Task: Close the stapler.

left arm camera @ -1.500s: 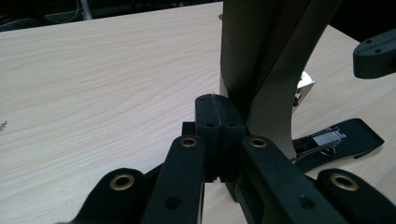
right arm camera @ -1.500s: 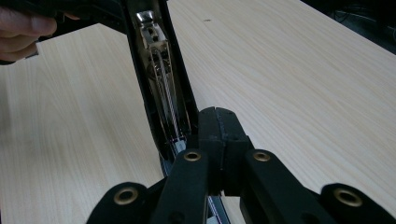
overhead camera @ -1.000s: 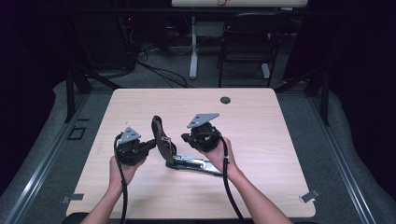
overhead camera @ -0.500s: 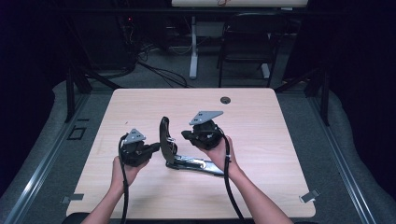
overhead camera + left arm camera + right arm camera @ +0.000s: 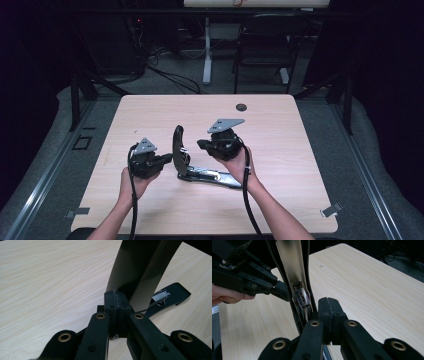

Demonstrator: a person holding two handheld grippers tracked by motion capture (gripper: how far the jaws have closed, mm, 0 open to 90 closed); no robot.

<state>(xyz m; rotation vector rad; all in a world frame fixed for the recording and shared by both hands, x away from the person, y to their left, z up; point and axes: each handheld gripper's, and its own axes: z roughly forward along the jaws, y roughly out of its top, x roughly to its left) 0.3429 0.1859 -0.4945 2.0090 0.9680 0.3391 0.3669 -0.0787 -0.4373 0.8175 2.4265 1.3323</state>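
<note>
A black stapler stands hinged open on the table. Its base (image 5: 210, 176) lies flat, and its top arm (image 5: 177, 144) rises nearly upright from the left end. My left gripper (image 5: 168, 159) is shut with nothing between its pads, and its tip sits against the left side of the arm (image 5: 140, 270). My right gripper (image 5: 201, 145) is shut too and hovers just right of the arm, above the base. In the right gripper view my shut right gripper (image 5: 329, 305) is next to the arm's metal staple channel (image 5: 295, 267), with the left gripper (image 5: 262, 282) beyond it.
A light wooden table (image 5: 280, 135) has a small dark round grommet (image 5: 241, 107) near its far edge. Beyond the table are a chair (image 5: 262, 50), cables and a desk leg (image 5: 206, 55) on the floor. Cables trail from both grippers toward the near edge.
The stapler's raised arm has shifted a little to the right and stands more upright. The left gripper followed it slightly; the right gripper barely moved. Both stay shut.
</note>
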